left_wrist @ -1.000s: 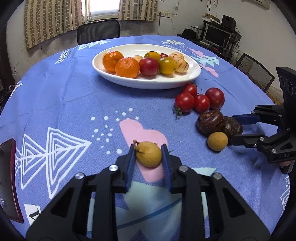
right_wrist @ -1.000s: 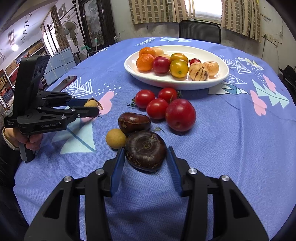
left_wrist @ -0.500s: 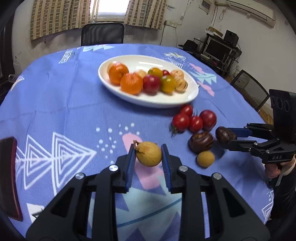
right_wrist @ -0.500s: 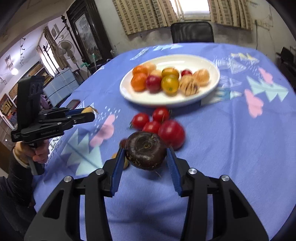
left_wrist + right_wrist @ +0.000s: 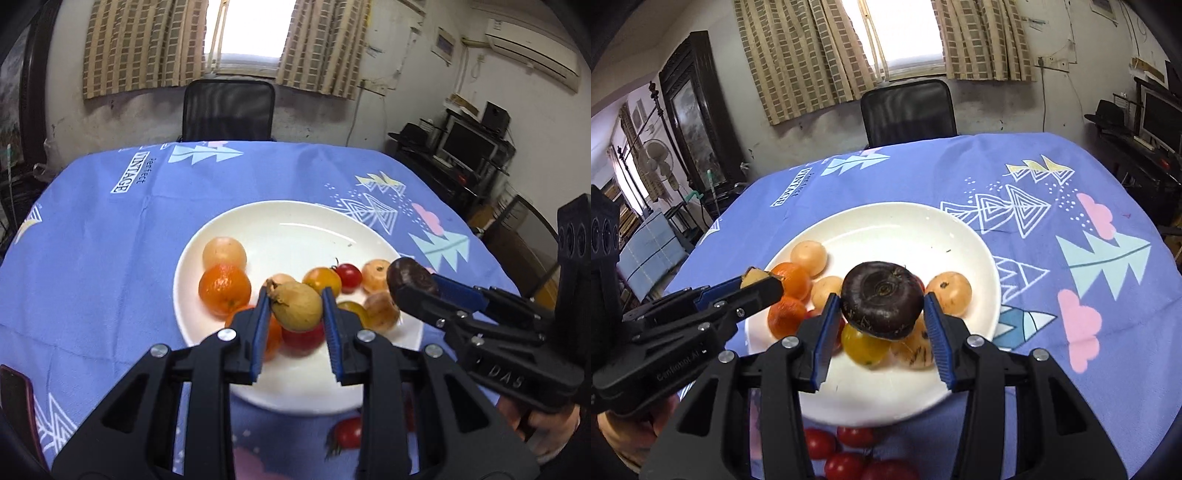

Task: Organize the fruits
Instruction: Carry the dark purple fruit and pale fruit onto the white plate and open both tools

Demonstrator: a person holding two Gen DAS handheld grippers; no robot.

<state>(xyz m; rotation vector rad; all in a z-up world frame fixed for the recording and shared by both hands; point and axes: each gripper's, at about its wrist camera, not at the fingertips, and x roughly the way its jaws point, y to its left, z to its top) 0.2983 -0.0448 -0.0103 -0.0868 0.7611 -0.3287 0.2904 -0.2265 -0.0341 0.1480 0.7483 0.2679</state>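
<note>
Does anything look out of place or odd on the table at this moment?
Yes. Some red tomatoes lie on the cloth beside the plate, while the other fruit sits on it. Nothing looks spilled or damaged.

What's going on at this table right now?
A person is sorting fruit with handheld tongs in each hand. The left tongs grip a yellowish-brown fruit, and the right tongs grip a dark purple-brown fruit. Both hover above the white plate, which already holds oranges, small tomatoes and pale round fruits. Neither fruit has been released yet. A few red tomatoes lie on the blue tablecloth at the plate's near edge.
</note>
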